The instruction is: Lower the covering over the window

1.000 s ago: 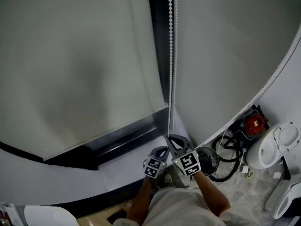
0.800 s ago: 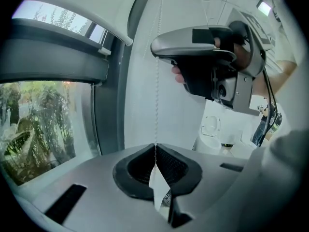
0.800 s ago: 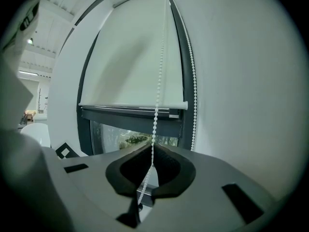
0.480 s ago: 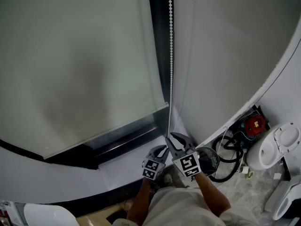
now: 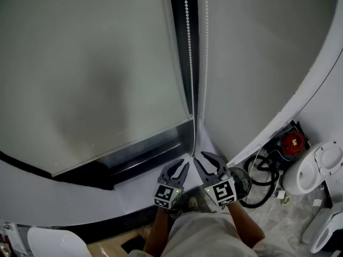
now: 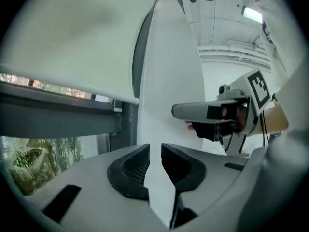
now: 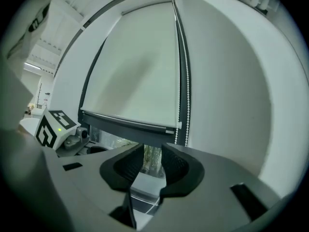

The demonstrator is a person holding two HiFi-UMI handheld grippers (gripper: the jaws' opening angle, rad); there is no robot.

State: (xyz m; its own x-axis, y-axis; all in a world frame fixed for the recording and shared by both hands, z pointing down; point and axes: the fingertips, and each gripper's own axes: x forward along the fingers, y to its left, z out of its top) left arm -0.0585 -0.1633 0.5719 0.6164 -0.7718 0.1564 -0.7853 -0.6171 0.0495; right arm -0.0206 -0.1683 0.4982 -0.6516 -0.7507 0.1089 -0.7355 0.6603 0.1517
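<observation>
Moved: both grippers have let go of the bead chain (image 5: 188,63) they pinched a second ago. Its two strands, close together then, now hang apart. The tools met tip to tip at the chain before and now sit side by side.
Left gripper (image 5: 180,169): its jaws have just been opening and stand partly apart with nothing between them. In its own view (image 6: 154,151) only white wall (image 6: 169,81) shows through the gap.
Right gripper (image 5: 206,163): its jaws have also just been opening, are a little wider apart, and are empty. In its own view (image 7: 154,154) window glass with greenery shows in the gap.
Chain now: it runs down between the two tools in the head view. In the right gripper view (image 7: 185,81) it hangs just to the right of the jaws, clear of them.
Roller blind (image 5: 91,74): it covers most of the window. Its bottom bar (image 7: 130,122) ends above a dark strip of uncovered glass (image 5: 139,157), over the sill.
Writing: each marker cube (image 5: 221,191) bears black-and-white square patterns, not words. The left one shows a small green light (image 7: 59,128).
Floor, right edge: a round fan (image 5: 238,181), a coil of black cable (image 5: 262,189) and a red device (image 5: 293,142) whose label is too small to read.
Cut off: the blind's top and the chain's top both run out of the head view. The person's arms show only from the elbows. The white object (image 5: 316,167) at the right edge is cropped and cannot be identified.
</observation>
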